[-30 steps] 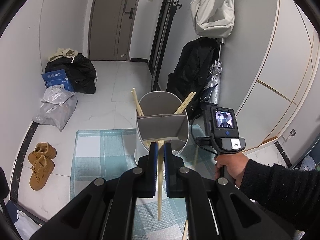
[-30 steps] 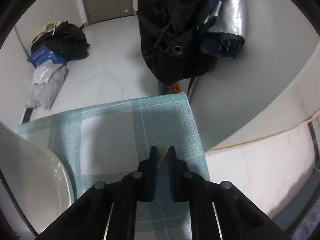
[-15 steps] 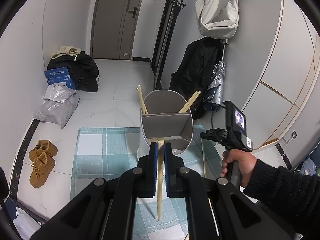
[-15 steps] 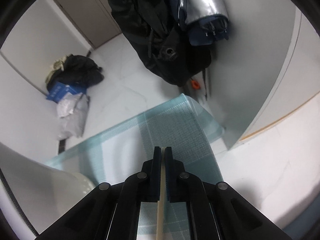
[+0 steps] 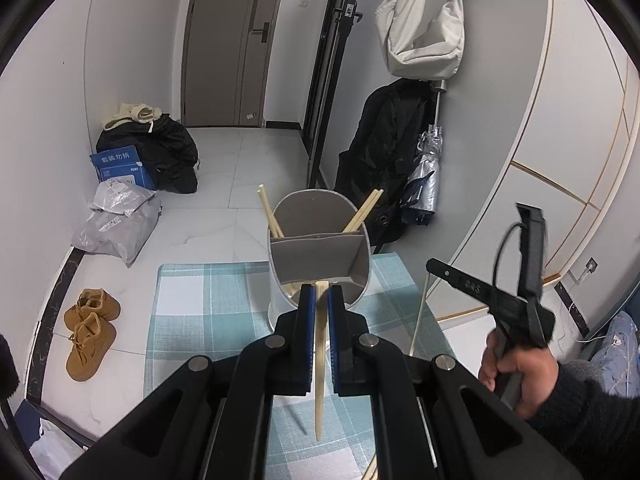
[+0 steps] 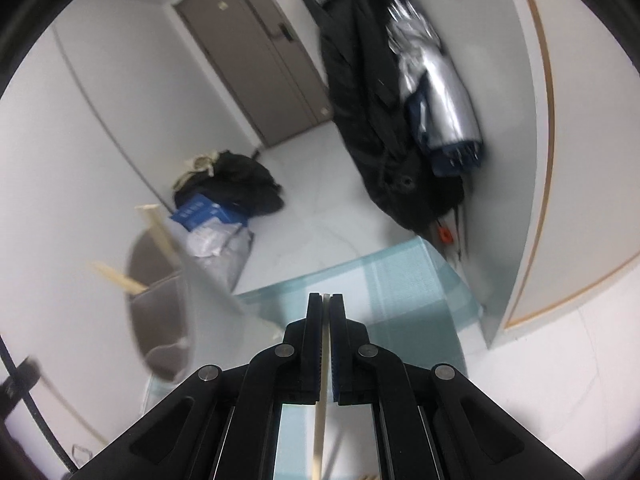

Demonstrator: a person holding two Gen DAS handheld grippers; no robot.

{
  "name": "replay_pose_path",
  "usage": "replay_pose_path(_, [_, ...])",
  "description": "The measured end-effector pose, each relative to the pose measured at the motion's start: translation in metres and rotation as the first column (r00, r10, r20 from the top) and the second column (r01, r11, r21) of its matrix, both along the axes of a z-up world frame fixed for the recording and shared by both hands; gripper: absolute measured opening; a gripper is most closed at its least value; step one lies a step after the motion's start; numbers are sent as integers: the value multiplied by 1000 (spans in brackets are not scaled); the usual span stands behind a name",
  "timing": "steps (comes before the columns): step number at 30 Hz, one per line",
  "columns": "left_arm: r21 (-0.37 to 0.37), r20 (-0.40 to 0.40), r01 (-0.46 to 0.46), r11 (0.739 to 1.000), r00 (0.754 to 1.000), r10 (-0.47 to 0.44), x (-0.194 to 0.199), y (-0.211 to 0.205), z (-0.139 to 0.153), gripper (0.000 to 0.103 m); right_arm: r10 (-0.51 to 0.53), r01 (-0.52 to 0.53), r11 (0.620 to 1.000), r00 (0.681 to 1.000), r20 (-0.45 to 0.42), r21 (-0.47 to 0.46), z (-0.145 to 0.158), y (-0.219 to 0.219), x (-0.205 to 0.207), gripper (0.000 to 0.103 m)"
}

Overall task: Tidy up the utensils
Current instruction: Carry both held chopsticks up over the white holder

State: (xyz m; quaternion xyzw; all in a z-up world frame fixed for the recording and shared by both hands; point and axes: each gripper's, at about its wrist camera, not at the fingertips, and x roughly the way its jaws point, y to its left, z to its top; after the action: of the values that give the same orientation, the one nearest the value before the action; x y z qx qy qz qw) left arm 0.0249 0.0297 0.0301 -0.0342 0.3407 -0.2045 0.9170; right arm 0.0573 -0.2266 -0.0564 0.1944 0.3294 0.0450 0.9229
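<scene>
White characters "套装勿折" on the blue box by the wall.

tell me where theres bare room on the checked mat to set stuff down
Bare mat lies left of the utensil holder, toward the floor edge. Right of the holder it is crowded: the right gripper with its chopstick hangs there. The near middle is taken by the left gripper.

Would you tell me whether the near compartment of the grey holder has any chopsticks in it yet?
Cannot tell: the left tool hides the floor of the grey holder.
</scene>
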Motion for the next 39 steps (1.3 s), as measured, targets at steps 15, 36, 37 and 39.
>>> replay_pose_path(15, [-12, 57, -11, 1000, 998, 11, -9, -10, 42, 2, 87, -76, 995, 975, 204, -59, 53, 30, -70, 2])
replay_pose_path(36, [-108, 179, -31, 994, 983, 50, 82, -6, 113, 2, 210, -167, 977, 877, 433, -136, 200, 73, 16, 2])
replay_pose_path(37, [-110, 186, -30, 993, 981, 50, 87, -6, 112, 2, 211, -168, 976, 876, 434, -137, 201, 75, 22, 2])
replay_pose_path(39, [-99, 199, -27, 995, 979, 47, 92, -7, 108, 2, 215, -169, 975, 873, 439, -142, 199, 78, 36, 2])
